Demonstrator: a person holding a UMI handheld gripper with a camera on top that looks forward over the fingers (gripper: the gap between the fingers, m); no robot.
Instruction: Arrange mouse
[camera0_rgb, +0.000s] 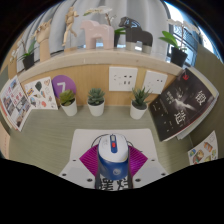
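Lying between the two fingers of the claw (113, 163), a white and blue mouse (112, 151), nose pointing away toward the far wall, blue scroll strip running down its middle. Resting on a pale mat (80, 158) spread over the wooden worktop (45, 135). Flanking the mouse on both sides, the magenta pads (89, 162) of the fingers, sitting very close against its left and right flanks; not possible telling whether pressing on it or leaving a sliver of gap, so clenched or released staying undecided.

Standing beyond the mouse, along the far edge of the worktop, three small potted plants in white pots: one to the left (68, 101), one in the middle (96, 99), straight ahead of the mouse, and one to the right (140, 102). Leaning behind the left plant, a purple card (62, 85) with a white numeral. Showing on the far wall, two white outlet plates (126, 78). Lying at the far left, open magazines (14, 102); propping up at the right, a dark book (186, 108) with white characters. Sitting on a shelf (100, 47) above the wall, further plants and small ornaments, too small for telling apart.
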